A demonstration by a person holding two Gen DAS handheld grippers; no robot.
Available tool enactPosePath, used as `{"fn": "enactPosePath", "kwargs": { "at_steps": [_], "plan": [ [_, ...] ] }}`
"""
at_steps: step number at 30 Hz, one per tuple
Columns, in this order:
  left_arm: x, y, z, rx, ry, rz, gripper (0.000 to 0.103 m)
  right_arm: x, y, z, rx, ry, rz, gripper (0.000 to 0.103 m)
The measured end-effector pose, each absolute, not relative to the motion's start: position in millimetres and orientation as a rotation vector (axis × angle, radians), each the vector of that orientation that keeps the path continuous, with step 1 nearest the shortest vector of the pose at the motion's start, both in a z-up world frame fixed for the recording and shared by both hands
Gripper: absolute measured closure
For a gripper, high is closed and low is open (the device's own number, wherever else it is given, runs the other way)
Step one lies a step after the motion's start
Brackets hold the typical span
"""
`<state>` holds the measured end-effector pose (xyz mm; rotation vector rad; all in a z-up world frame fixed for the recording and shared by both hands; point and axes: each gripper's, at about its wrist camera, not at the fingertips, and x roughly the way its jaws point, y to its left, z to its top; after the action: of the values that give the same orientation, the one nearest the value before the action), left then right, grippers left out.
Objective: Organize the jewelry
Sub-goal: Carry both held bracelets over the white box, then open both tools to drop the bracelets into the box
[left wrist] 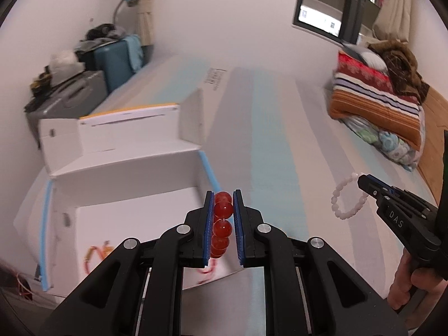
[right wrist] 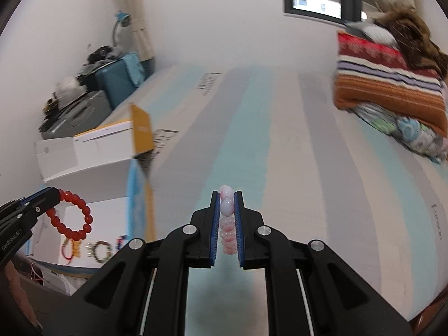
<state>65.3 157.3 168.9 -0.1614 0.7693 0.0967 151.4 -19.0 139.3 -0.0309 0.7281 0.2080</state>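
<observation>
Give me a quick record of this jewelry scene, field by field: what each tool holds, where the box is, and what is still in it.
left tool: shut on the red round-bead bracelet, held in the air
right tool: shut on the pale pink-white bead bracelet, held in the air
surface: bed with a blue, grey and white striped mattress
container: open white cardboard box, on the left side of the bed
in box: several more bead bracelets
far end: folded striped blankets
</observation>
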Motion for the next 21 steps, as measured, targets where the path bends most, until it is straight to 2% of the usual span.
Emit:
{"fn": "enactPosePath", "kwargs": {
  "at_steps": [12,21],
  "plan": [
    [32,260,142,-0.223,0.813,0.226,0.090,126,114,136,-0.126,0.687,0.392,0.093],
    [28,316,107,-0.265,0.878,0.304,0.090,138,183,95,-0.179,0.764,0.466,0.093]
  ]
}}
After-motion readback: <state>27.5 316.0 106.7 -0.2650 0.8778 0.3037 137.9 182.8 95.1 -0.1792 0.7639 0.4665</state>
